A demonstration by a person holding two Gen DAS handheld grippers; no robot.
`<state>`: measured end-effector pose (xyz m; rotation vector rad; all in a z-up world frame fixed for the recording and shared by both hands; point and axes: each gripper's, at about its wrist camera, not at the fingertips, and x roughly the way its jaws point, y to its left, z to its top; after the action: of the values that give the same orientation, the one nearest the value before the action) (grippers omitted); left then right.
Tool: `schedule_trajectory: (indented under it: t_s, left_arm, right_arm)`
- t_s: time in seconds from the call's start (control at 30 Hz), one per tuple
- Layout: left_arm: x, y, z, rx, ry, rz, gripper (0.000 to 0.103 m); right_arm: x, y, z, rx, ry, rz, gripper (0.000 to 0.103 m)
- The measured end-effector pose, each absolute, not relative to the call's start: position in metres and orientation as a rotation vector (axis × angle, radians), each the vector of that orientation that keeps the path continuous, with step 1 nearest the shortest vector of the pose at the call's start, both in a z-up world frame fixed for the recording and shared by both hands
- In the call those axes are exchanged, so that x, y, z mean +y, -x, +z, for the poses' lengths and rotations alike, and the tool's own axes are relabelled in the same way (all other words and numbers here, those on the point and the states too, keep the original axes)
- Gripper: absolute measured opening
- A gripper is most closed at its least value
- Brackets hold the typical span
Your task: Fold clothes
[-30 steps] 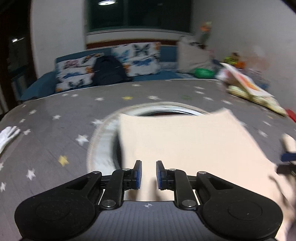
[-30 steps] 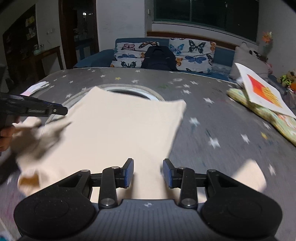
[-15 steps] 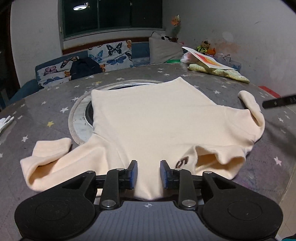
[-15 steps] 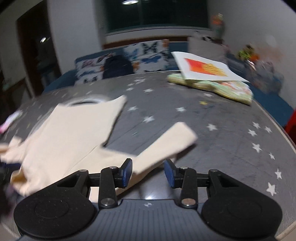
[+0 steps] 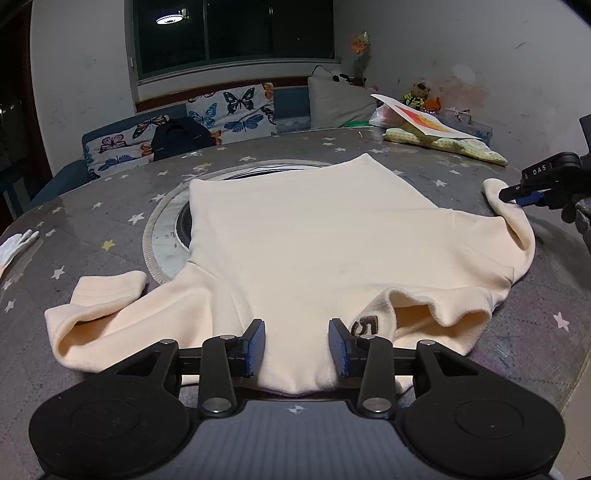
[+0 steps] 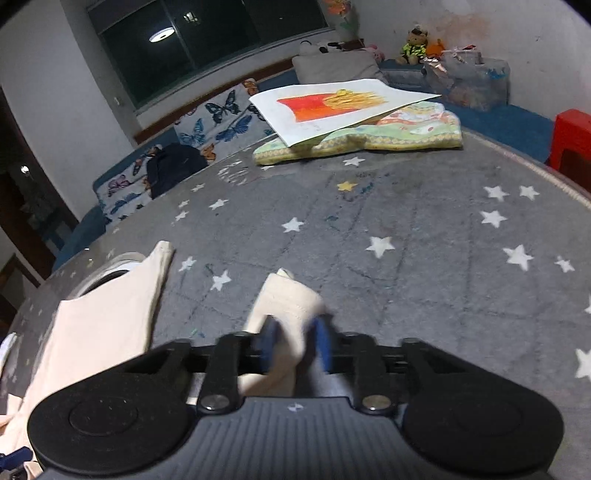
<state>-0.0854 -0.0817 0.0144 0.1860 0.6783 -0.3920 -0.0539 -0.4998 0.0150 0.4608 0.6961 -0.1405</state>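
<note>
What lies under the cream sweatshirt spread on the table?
Under the cream long-sleeved sweatshirt lies the grey star-printed tablecloth and a round ribbed-rimmed metal inset, only its left arc showing. The rest is covered.

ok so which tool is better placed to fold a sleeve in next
Right. The right tool already has the right sleeve's cuff between its fingers, ready to carry it over the shirt body. The left tool sits open at the collar edge, with the left sleeve off to its side.

Dim ceiling lamp (image 5: 170, 19) light, fisheye-bent edges, motion blur near the right view's bottom.
</note>
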Motion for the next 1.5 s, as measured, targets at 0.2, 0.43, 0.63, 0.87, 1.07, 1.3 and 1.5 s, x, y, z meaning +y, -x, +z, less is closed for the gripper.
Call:
schedule_trajectory:
  t_s: [0.2, 0.43, 0.63, 0.87, 1.07, 1.3, 1.5]
  left_arm:
    - [-0.082, 0.086, 0.014, 0.678, -0.178, -0.381, 0.044]
    - [-0.081, 0.09, 0.012, 0.668, -0.166, -0.377, 0.045]
    - [-0.081, 0.092, 0.013, 0.666, -0.167, -0.381, 0.045]
    - [-0.074, 0.099, 0.016, 0.67, -0.132, -0.382, 0.054]
    - [-0.057, 0.115, 0.031, 0.636, -0.097, -0.397, 0.062]
    - [-0.018, 0.109, 0.063, 0.549, -0.054, -0.317, 0.068]
    - [0.004, 0.052, 0.067, 0.618, -0.108, -0.165, 0.054]
  right_arm:
    - [-0.494, 0.084, 0.039, 0.586, -0.369, -0.171, 0.004]
    - [-0.503, 0.149, 0.057, 0.534, -0.268, -0.279, 0.005]
    - [-0.513, 0.167, 0.03, 0.628, -0.229, -0.403, 0.022]
    - [-0.47, 0.148, 0.047, 0.546, -0.127, -0.228, 0.043]
    - [-0.441, 0.121, 0.025, 0.625, -0.143, -0.095, 0.052]
    - [-0.422, 0.122, 0.025, 0.642, -0.112, -0.078, 0.063]
    - [-0.397, 0.111, 0.034, 0.592, -0.102, 0.002, 0.076]
